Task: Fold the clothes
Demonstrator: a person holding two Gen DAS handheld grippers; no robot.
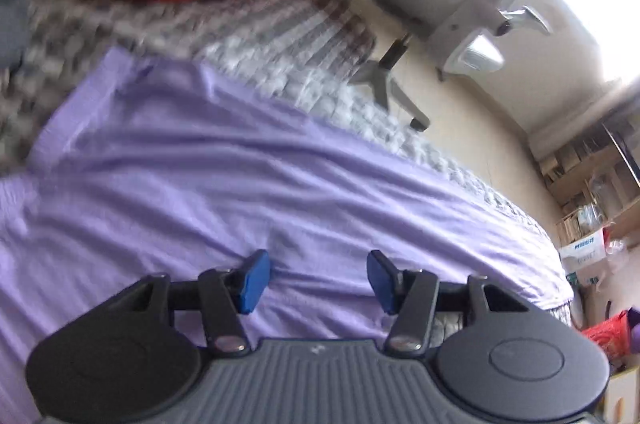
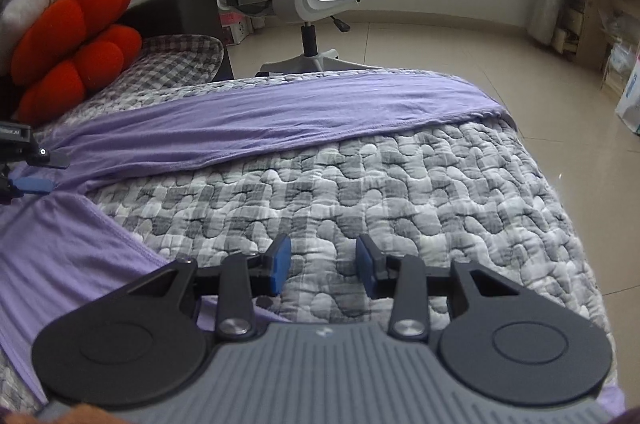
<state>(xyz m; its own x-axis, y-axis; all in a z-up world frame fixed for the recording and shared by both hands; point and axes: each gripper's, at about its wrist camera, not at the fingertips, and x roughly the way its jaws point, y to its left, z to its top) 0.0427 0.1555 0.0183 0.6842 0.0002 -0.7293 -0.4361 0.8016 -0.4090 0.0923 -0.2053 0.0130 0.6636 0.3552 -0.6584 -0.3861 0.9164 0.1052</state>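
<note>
A round orange segmented plush cushion [image 2: 72, 51] sits at the far left of a bed covered by a grey-and-white checked quilt [image 2: 400, 191]. A wrinkled lilac cotton garment [image 1: 224, 191] lies spread across the quilt. Left tongs [image 1: 318, 280] hover over it, spread, apparently empty though blurred. Right tongs [image 2: 323, 266], spread and empty, hang over bare quilt.

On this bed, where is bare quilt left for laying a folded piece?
The free patch is the grey checked quilt ahead of the right hand-held gripper, bordered by the lilac garment's long strip behind, its ribbed part at left, and the bed's edge at right. The head end is crowded by the red-orange lobed cushion.
</note>
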